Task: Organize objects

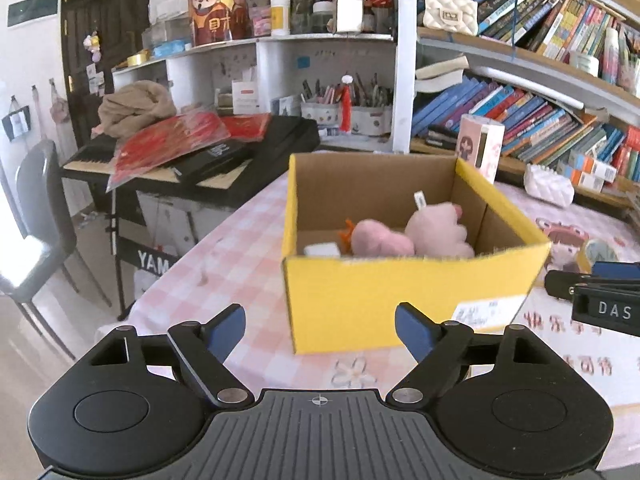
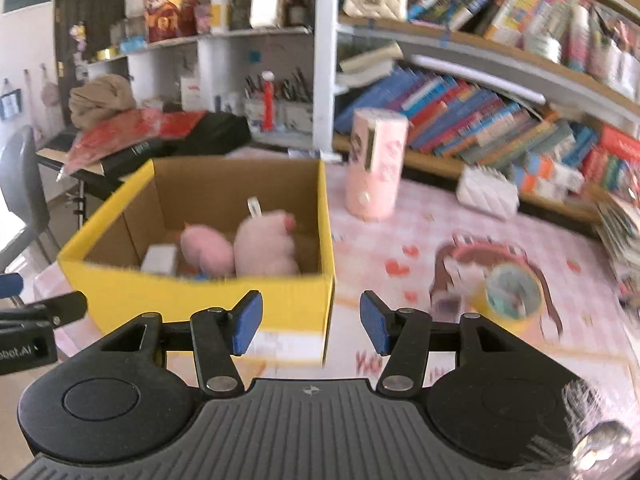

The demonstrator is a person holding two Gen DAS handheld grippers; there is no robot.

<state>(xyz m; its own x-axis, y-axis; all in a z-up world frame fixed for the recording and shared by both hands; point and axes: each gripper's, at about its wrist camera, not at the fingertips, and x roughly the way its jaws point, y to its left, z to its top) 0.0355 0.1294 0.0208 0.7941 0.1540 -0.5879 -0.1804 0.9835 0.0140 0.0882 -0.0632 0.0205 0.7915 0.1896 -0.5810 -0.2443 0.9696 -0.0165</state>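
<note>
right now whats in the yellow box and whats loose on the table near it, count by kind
In the yellow box:
pink plush toys: 2
small white box: 1
Loose on the table:
pink cylinder container: 1
yellow tape roll: 1
white quilted pouch: 1
Total: 6

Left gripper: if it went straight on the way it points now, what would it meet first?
Most likely the yellow box: its near wall lies directly ahead of the open, empty left gripper. How far off it is cannot be judged.
</note>
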